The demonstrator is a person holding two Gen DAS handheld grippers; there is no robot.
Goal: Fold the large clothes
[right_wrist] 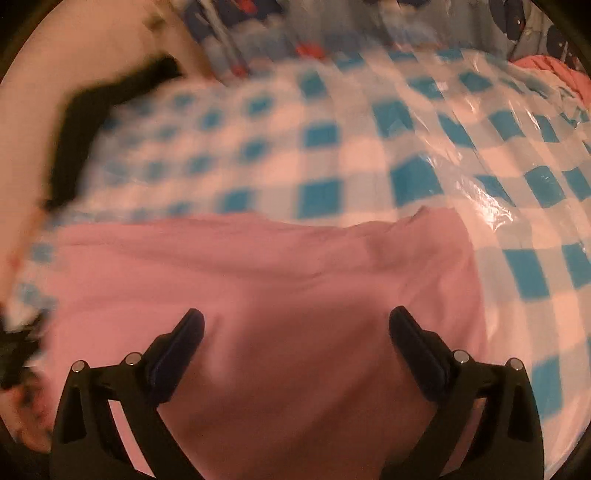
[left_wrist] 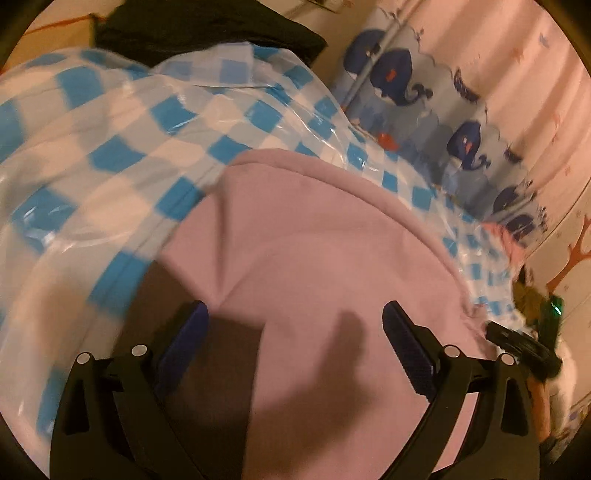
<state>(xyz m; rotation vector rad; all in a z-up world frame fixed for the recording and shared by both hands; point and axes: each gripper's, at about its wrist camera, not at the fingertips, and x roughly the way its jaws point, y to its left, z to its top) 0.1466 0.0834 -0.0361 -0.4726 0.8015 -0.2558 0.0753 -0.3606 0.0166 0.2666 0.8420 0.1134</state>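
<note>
A large pink garment lies spread on a table covered by a blue-and-white checked plastic cloth. My left gripper is open and empty, its fingers apart just above the pink fabric near a crease. The garment also fills the lower half of the right wrist view, with its far edge running across the checked cloth. My right gripper is open and empty above the fabric. The other gripper shows at the garment's right edge in the left wrist view.
A black garment lies at the far end of the table, also seen in the right wrist view. A whale-print curtain hangs beside the table. A pink-red cloth lies at the far right corner.
</note>
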